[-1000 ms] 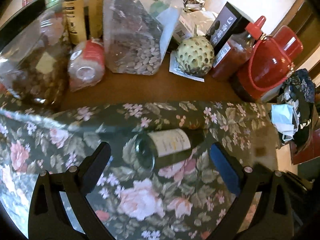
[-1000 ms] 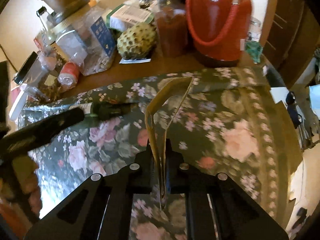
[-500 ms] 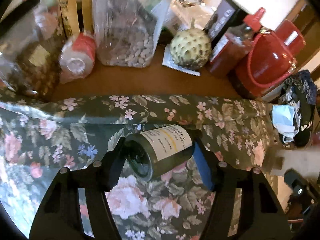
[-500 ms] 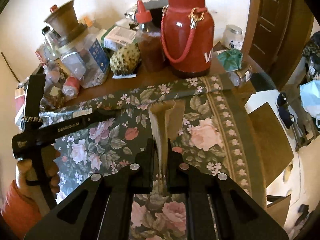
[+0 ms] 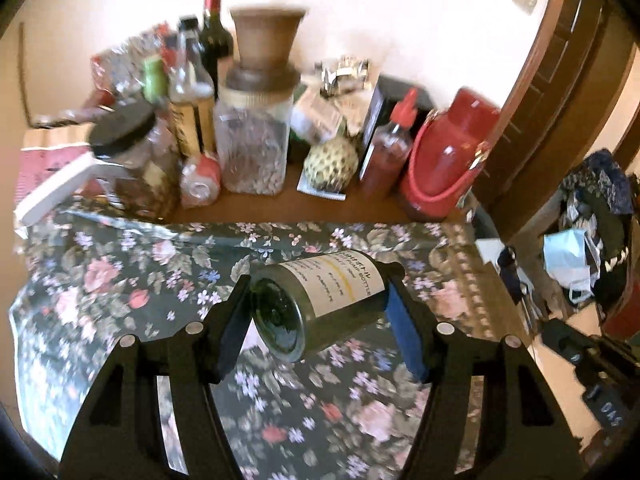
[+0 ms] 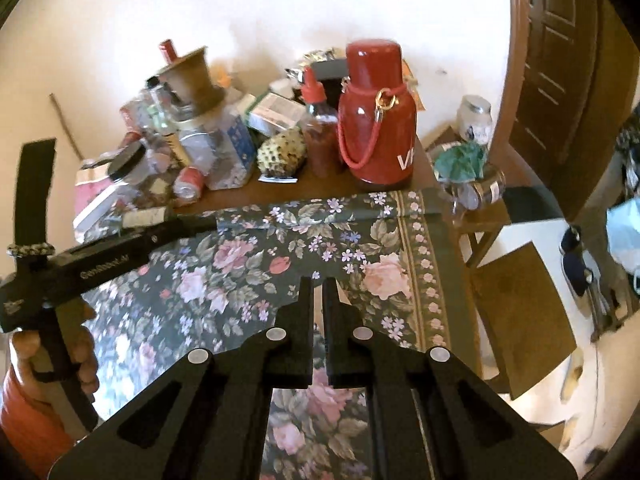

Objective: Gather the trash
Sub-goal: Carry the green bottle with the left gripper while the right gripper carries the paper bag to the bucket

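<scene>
red thermos, sauce bottle, seed jar, floral tablecloth

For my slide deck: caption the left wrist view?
Left gripper holds a dark green bottle above the floral tablecloth.

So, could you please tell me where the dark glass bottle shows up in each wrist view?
Left wrist: the bottle is at lower centre, lying base toward the camera, clamped in the left gripper.
Right wrist: only its labelled end shows at mid-left, beyond the left gripper's body.
Shared landmark: the red flask at the table's back.
</scene>
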`<state>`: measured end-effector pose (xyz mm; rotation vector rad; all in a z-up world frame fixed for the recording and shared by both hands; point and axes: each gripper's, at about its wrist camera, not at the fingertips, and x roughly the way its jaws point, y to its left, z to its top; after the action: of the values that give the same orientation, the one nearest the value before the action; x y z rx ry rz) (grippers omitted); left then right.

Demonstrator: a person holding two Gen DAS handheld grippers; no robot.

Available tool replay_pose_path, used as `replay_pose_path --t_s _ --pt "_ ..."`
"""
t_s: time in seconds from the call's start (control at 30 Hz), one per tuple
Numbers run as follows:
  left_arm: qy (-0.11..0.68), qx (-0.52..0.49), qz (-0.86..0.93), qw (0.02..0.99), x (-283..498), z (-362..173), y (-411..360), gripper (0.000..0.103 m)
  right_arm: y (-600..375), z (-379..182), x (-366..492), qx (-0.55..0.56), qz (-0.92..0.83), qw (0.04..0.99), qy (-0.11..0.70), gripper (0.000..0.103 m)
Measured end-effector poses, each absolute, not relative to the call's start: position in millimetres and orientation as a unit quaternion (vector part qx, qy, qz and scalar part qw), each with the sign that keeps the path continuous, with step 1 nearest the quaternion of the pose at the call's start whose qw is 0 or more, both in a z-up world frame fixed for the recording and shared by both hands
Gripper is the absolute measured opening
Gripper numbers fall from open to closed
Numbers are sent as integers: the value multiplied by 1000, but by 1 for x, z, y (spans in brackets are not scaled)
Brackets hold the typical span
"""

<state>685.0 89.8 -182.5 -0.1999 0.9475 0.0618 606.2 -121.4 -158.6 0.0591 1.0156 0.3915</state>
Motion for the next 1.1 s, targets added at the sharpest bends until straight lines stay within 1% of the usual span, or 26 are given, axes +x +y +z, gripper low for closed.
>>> replay_pose_path --t_s 0.13,0.17,0.2,0.27,0.47,0.57,0.6,0.63,0.67,0.73,0.77,0.8,0.93,1.1 --pt "427 -118 57 895 645 -158 82 64 -135 -159 594 12 219 846 486 5" --pt "422 -125 66 896 633 -154 81 64 -137 -162 594 6 234 838 492 15" --pt "418 -131 75 896 625 -153 80 64 -139 -171 595 -2 253 822 509 39" --pt "414 -140 93 894 608 -151 78 64 -140 -185 599 -11 266 804 532 68" --pt "418 -156 152 882 561 -152 85 64 -126 -244 618 -66 280 778 559 68" --pt "421 -166 171 875 541 -151 90 64 -115 -273 629 -85 270 769 573 66" --pt "422 -168 175 874 537 -151 91 64 -114 -274 629 -87 265 770 574 64" --pt "423 -169 180 872 532 -152 93 64 -113 -281 632 -88 259 770 576 62" --pt "424 -170 182 871 528 -152 94 64 -111 -285 635 -87 256 770 578 56" --pt "426 -172 183 869 522 -154 98 64 -109 -291 639 -83 256 764 587 48" --pt "427 -174 182 869 520 -154 100 64 -107 -296 641 -84 255 759 593 41" --pt "426 -176 181 869 517 -154 101 64 -106 -298 641 -85 254 756 597 39" --pt "418 -184 164 875 504 -150 105 64 -105 -291 632 -81 247 768 585 37" --pt "401 -184 126 889 476 -135 109 64 -105 -250 594 -63 245 792 555 36"
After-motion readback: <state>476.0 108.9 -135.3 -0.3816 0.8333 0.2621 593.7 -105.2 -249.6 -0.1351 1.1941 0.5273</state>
